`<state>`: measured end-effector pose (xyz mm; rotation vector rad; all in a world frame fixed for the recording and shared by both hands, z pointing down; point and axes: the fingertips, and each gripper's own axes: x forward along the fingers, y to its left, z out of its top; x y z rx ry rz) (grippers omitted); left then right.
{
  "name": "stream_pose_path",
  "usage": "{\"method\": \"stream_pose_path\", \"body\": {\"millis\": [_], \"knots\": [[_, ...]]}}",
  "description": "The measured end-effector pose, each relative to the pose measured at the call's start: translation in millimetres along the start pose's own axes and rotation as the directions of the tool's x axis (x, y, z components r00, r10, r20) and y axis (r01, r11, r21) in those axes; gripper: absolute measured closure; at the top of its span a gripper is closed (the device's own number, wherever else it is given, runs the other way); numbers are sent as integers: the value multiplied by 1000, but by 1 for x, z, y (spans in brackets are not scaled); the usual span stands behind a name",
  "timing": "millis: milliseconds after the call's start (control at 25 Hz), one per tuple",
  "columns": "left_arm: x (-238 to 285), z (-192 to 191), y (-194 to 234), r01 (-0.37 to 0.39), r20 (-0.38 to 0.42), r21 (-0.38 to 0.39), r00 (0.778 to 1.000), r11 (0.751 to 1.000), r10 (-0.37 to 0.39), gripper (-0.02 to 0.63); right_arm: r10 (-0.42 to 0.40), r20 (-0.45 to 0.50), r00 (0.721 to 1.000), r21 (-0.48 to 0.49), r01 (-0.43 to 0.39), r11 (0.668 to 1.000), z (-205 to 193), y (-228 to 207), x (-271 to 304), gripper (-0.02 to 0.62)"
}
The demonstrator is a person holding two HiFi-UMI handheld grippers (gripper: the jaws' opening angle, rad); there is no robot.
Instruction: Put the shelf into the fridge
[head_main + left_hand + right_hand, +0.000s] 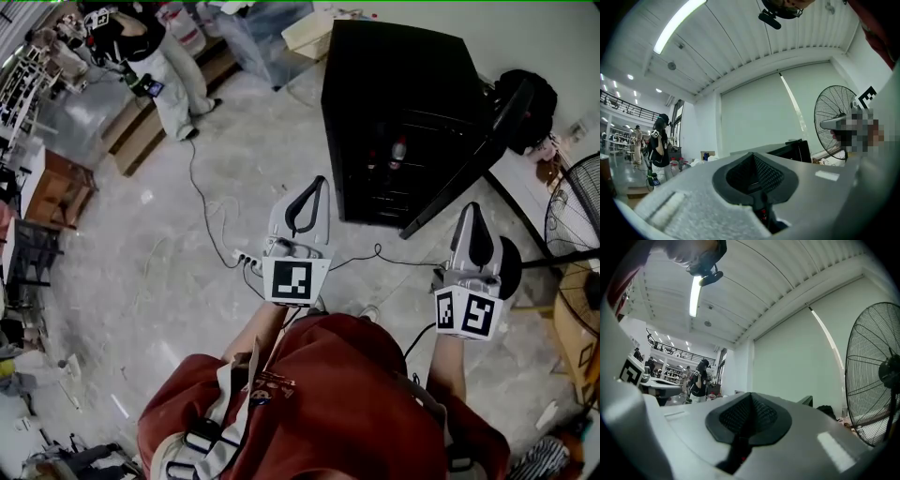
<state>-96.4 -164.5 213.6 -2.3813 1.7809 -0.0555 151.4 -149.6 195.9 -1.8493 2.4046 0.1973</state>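
Observation:
The black fridge stands on the floor ahead of me, and its door hangs open to the right. Wire racks and a bottle show inside it. My left gripper is held level in front of the fridge, its jaws shut with nothing between them. My right gripper is by the lower edge of the open door, also shut and empty. In the left gripper view the gripper points toward the fridge. The right gripper faces a pale wall.
A standing fan is at the right, close to my right gripper. A power strip and cables lie on the floor left of the fridge. A person stands at the far upper left by a wooden platform. A black bag sits behind the fridge.

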Motion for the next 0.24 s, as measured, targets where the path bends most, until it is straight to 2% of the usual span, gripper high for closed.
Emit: {"method": "stream_pose_path", "body": {"millis": [240], "knots": [[4, 5, -15, 6, 5, -2, 1000, 1000, -6, 600, -5, -8, 1000, 11, 5, 1000, -3, -14, -5, 595]]}}
